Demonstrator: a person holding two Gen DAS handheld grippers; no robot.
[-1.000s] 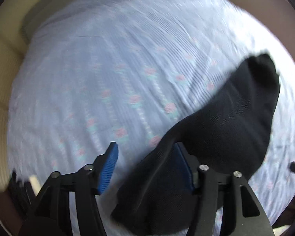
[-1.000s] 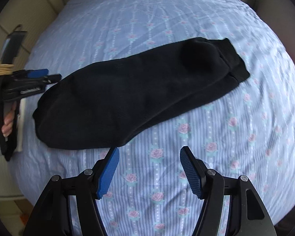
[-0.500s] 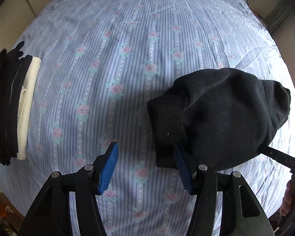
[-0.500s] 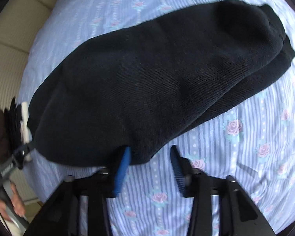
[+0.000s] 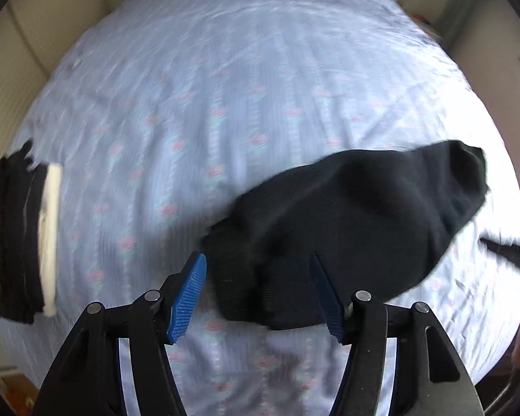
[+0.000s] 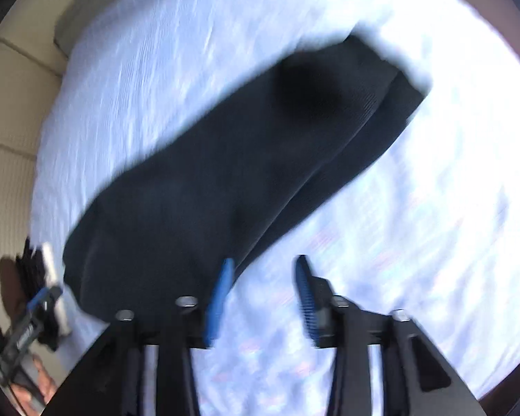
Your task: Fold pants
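Note:
A black knit garment (image 5: 346, 215), shaped like a sock, lies flat on the flowered blue bedsheet (image 5: 225, 86). Its near end sits between the jaws of my left gripper (image 5: 258, 270). Those jaws are opening, and the left pad stands clear of the cloth. In the right wrist view the garment (image 6: 242, 159) runs diagonally up to the right. My right gripper (image 6: 265, 263) hangs over its lower edge, jaws opening, with only sheet in the gap. Both views are blurred.
A stack of dark folded items with one white piece (image 5: 48, 239) lies at the bed's left edge, also visible as the stack (image 6: 41, 277). A hand holds the left gripper's body (image 6: 27, 326) there. Beige wall panels border the bed (image 6: 433, 208).
The right gripper's jaws, pinched on the garment's edge half a second ago, have spread apart. The garment went from bunched to stretched out. Both grippers have shifted and rolled.

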